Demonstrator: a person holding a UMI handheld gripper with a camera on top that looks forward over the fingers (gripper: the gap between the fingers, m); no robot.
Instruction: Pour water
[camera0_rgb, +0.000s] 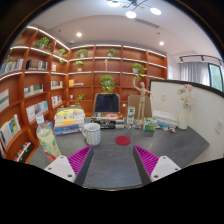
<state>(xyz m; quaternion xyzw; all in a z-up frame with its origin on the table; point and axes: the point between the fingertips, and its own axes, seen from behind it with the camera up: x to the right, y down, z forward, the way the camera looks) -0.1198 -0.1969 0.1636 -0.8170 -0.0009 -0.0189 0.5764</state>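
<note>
Since the tool (111, 163) at the bottom of the frame stands wide open with nothing between its fingers, pouring looks not yet begun; grasp, carry and tilt all remain. Beyond it the dark surface (110, 160) is bare, with a red coaster (123, 141) at centre. Farther, left of centre, sits a white ribbed vessel (91, 133), possibly the water holder, untouched. Bookshelves (35, 85) fill the upper left.

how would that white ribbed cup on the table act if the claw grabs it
The white ribbed cup stands upright beyond the open claw, so it looks stable. Its ribs would probably aid grip. It looks small, likely light, and might tip if nudged near the rim.
</note>
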